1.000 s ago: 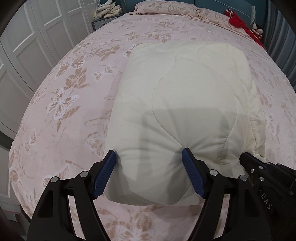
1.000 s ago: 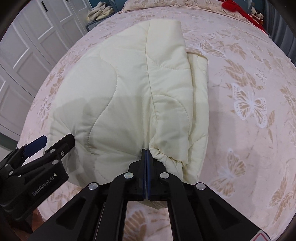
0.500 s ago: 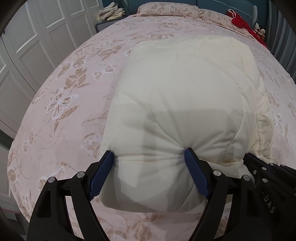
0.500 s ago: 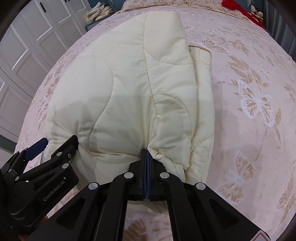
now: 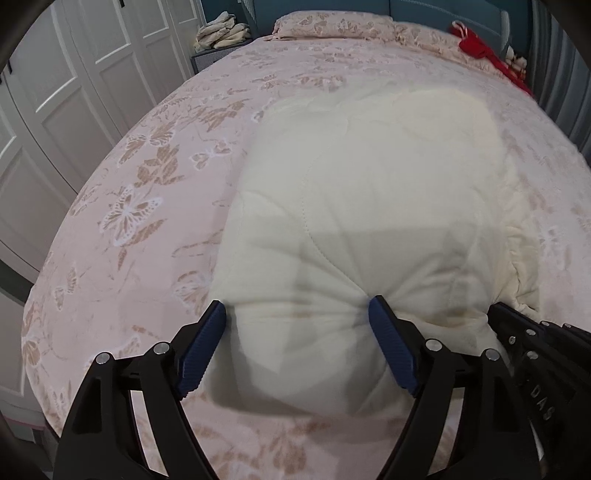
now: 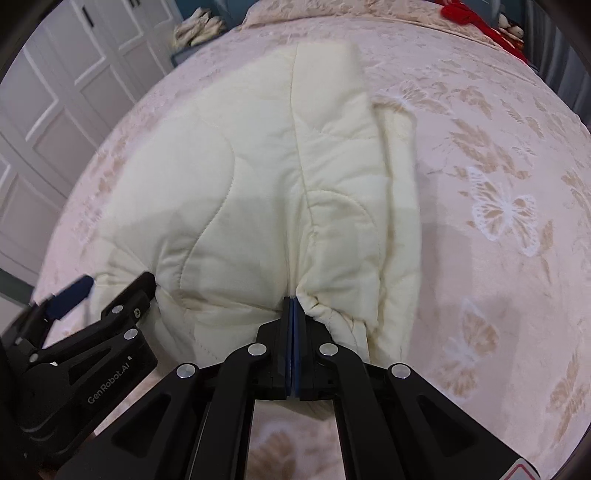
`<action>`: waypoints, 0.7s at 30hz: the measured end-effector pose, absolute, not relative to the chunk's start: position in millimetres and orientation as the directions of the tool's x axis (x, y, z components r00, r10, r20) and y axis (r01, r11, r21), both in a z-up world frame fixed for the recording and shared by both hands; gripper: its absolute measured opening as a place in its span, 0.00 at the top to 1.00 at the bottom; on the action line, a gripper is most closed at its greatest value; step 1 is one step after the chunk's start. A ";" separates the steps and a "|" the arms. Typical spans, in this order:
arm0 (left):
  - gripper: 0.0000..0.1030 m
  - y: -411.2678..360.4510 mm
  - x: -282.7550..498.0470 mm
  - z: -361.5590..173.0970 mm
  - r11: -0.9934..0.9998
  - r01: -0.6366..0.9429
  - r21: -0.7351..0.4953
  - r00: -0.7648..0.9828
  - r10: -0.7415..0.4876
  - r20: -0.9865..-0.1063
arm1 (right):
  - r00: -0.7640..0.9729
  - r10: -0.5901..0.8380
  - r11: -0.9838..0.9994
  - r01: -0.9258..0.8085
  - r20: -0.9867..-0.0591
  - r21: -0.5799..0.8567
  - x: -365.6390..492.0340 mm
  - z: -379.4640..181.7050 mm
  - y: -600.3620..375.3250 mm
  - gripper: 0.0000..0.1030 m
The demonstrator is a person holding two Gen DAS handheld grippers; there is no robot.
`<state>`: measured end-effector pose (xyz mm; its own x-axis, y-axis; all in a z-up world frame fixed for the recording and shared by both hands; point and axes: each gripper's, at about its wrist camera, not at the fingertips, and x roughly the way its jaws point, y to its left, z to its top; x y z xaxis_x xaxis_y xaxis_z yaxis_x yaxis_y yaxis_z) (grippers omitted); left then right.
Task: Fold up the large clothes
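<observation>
A cream quilted padded garment [image 5: 369,206] lies folded on the pink butterfly-print bed [image 5: 147,206]; it also fills the right wrist view [image 6: 258,177]. My left gripper [image 5: 297,317] has its jaws spread wide around the garment's near bunched edge, blue pads on either side of the bulge. My right gripper [image 6: 292,306] is shut on a pinch of the same near edge, just to the right of the left one. The near edge is lifted off the bed. Each gripper shows in the other's view, the right [image 5: 535,350] and the left [image 6: 85,332].
White wardrobe doors [image 5: 55,110] stand to the left. A pillow [image 5: 332,26] lies at the bed's head, a red item [image 5: 484,51] at the far right. Folded cloths [image 5: 221,33] sit on a bedside cabinet. The bed's near edge is just below the grippers.
Both grippers have lifted the garment's near edge and carried it forward, away from the bed's foot. The right stays shut, the left stays spread around the bulge.
</observation>
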<state>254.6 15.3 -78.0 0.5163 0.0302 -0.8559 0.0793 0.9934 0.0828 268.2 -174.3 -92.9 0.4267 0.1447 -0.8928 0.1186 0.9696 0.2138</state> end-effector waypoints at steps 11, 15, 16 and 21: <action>0.27 24.9 175.2 -20.8 0.992 0.102 0.076 0.596 0.000 -0.803 | 0.533 0.131 0.966 0.120 -0.836 0.228 186.2 -30.3 -176.1 0.94; 0.27 27.1 145.6 -10.4 0.992 0.108 0.058 0.604 -0.019 -0.797 | 0.552 0.125 0.972 0.097 -0.824 0.212 154.4 -19.2 -167.1 0.94; 0.28 27.4 139.6 -9.3 0.993 0.110 0.053 0.606 -0.024 -0.795 | 0.559 0.122 0.974 0.091 -0.820 0.207 145.2 -16.9 -164.5 0.94; 0.28 28.5 106.3 -3.3 0.993 0.105 0.062 0.625 -0.017 -0.780 | 0.574 0.113 0.978 0.081 -0.811 0.193 113.5 -15.5 -156.5 0.93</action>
<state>106.3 28.5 -3.3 0.6252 -0.0170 -0.7802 0.1046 0.9926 0.0621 113.5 -156.5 -15.5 0.5743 0.1129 -0.8108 0.0806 0.9778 0.1932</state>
